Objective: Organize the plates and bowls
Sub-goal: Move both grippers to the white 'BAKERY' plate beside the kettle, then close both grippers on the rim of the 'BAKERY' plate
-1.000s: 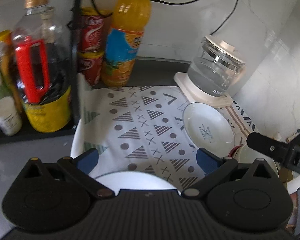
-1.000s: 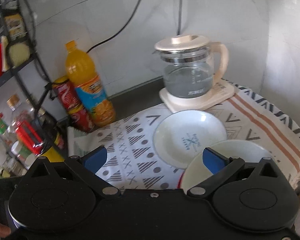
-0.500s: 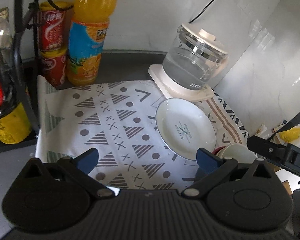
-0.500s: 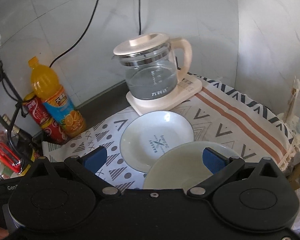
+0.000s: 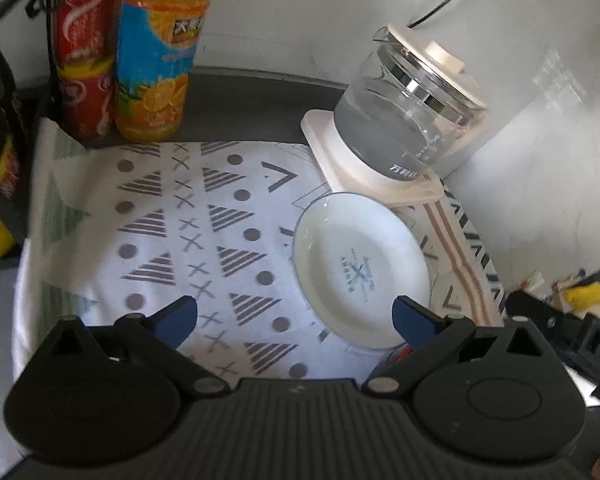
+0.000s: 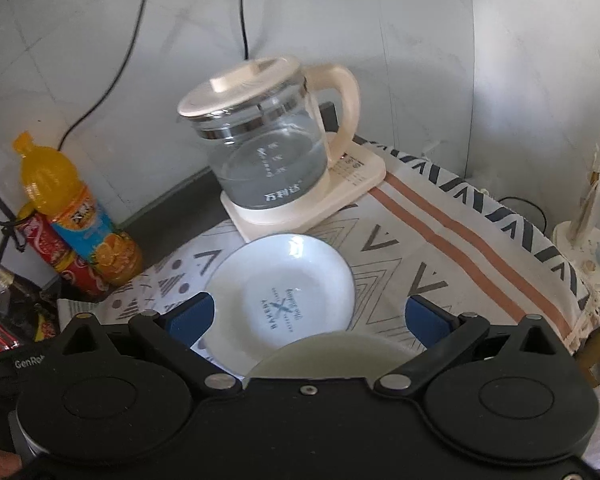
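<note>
Moved since a second ago: both your cameras have swung right, so the shelf of bottles has slid out of the left view and the white plate [image 5: 360, 270] now sits far closer to your left gripper [image 5: 294, 316].
Left fingers: you hold them spread wide and empty, one blue fingertip [image 5: 178, 316] over the patterned cloth [image 5: 172, 216], the other at the plate's near right rim.
Right fingers: your right gripper [image 6: 308, 316] is likewise wide open, gripping nothing; the plate [image 6: 284, 304] lies between its tips.
Plate: flat on the cloth on the tabletop, empty, with blue lettering in its centre, just near of the kettle base.
Bowl: a pale bowl [image 6: 332, 354] shows at the near edge of the right view, overlapping the plate's near rim; you cannot tell what it holds. It filled more of that view a second ago.
Kettle: glass kettle [image 6: 268, 148] with a cream lid, standing on its cream base at the far right; whether it holds water is unclear.
Far left: an orange drink bottle [image 5: 158, 48], full, beside stacked red cans [image 5: 86, 52].
</note>
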